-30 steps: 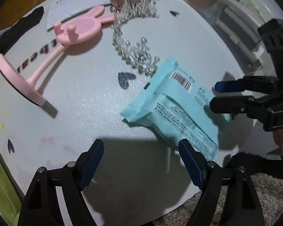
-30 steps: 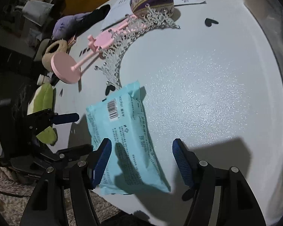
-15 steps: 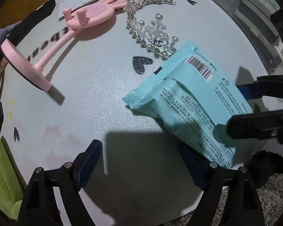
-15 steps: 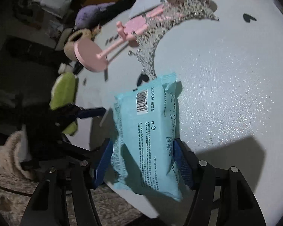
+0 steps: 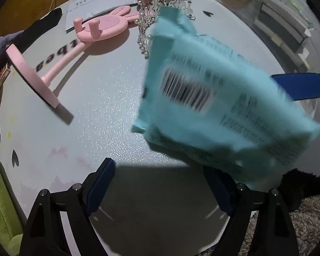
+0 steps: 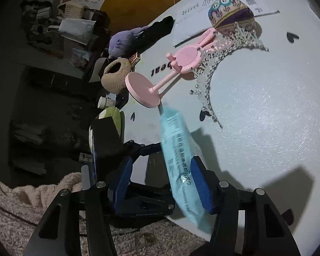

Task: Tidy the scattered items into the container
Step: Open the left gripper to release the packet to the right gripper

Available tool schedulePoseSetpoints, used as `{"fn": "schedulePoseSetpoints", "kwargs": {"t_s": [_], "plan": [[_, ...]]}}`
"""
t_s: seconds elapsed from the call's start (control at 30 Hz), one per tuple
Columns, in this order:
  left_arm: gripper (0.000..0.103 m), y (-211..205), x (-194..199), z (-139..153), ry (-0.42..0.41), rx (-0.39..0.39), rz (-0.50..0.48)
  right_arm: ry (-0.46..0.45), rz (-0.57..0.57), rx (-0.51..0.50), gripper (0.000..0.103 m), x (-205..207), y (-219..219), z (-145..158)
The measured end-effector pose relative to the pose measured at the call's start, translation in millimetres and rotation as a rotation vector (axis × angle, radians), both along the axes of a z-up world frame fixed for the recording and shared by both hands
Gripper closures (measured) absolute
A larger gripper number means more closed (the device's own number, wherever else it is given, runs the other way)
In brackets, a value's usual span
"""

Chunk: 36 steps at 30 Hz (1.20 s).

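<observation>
— Left first: what have you got?
— My left gripper [image 5: 160, 183] hangs wide open, empty, over the table [image 5: 100, 106].
— And right?
— My right gripper [image 6: 162, 183] has just been closing on the teal wipes pack [image 6: 177, 149], lifted off the table; the pack is soft, light and slick, so I'd grip mid-body.

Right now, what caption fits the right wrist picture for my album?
Right gripper lifts the blue packet off the white table.

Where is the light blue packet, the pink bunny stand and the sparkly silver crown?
light blue packet [image 5: 202, 111], left wrist view, printed face.
pink bunny stand [image 6: 186, 58], right wrist view, round plate.
sparkly silver crown [image 6: 209, 93], right wrist view, beaded band.
</observation>
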<state>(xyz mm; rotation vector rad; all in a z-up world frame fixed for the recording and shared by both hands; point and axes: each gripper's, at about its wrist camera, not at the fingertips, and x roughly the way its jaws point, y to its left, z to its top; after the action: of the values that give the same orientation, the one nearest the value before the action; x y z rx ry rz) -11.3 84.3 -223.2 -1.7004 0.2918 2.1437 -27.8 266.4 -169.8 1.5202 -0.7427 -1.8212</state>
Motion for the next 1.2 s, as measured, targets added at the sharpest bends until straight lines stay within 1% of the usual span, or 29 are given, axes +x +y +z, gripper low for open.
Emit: {"fn": "schedulePoseSetpoints", "kwargs": {"t_s": [0.03,0.17,0.27,0.3,0.33,0.43,0.5,0.6,0.67,0.77,0.83,0.87,0.97,1.0,1.07,1.1,1.17,1.2], "plan": [[0.019,-5.3,0.2,0.7,-0.002,0.018,0.004,-0.006,-0.009,-0.008,0.054,0.4,0.3,-0.9],[0.019,-31.4,1.3,4.3,-0.023,0.109,0.027,-0.034,-0.041,-0.033,0.062,2.0,-1.2,-4.1],[0.019,-51.8,0.4,9.0,-0.036,0.171,0.066,-0.072,-0.056,-0.066,0.068,3.4,-3.5,-7.6],[0.019,-60.1,-0.9,12.2,-0.033,0.194,0.087,-0.095,-0.061,-0.089,0.071,4.3,-4.9,-9.9],[0.019,-69.4,-2.3,15.5,-0.026,0.209,0.108,-0.12,-0.066,-0.112,0.075,5.2,-6.4,-12.7],[0.019,-87.9,-4.3,19.8,-0.022,0.217,0.137,-0.174,-0.095,-0.161,0.078,9.1,-7.9,-19.9],[0.019,-83.6,-5.1,17.7,-0.019,0.211,0.134,-0.208,-0.142,-0.189,0.079,10.0,-6.0,-26.3],[0.019,-42.1,-14.5,8.1,-0.015,0.217,0.121,-0.276,-0.223,-0.258,0.08,11.4,-0.6,-37.7],[0.019,-37.7,-10.8,6.1,-0.008,0.217,0.107,-0.325,-0.278,-0.312,0.081,12.6,3.3,-45.8],[0.019,-20.8,-18.0,-0.3,-0.002,0.216,0.091,-0.409,-0.365,-0.401,0.081,15.7,9.0,-57.9],[0.019,-25.8,-18.2,1.7,-0.002,0.215,0.083,-0.442,-0.431,-0.437,0.081,18.7,13.5,-63.4],[0.019,-26.4,-18.7,2.4,-0.001,0.214,0.078,-0.448,-0.466,-0.432,0.081,19.9,16.2,-64.8],[0.019,-24.7,-20.1,4.1,0.002,0.219,0.067,-0.448,-0.519,-0.351,0.081,22.0,21.1,-66.5],[0.019,-24.5,-21.1,4.4,0.003,0.223,0.064,-0.448,-0.524,-0.33,0.081,22.2,21.7,-66.5],[0.019,-25.1,-23.5,5.6,0.006,0.232,0.058,-0.415,-0.473,-0.309,0.08,19.2,19.6,-59.0],[0.019,-25.9,-23.8,7.0,0.008,0.234,0.055,-0.389,-0.438,-0.291,0.079,17.0,18.1,-53.4],[0.019,-28.4,-25.2,9.6,0.012,0.238,0.05,-0.307,-0.341,-0.206,0.061,10.1,11.8,-35.0],[0.019,-31.7,-26.9,10.7,0.014,0.241,0.052,-0.273,-0.303,-0.165,0.036,8.5,8.7,-28.1]]}}
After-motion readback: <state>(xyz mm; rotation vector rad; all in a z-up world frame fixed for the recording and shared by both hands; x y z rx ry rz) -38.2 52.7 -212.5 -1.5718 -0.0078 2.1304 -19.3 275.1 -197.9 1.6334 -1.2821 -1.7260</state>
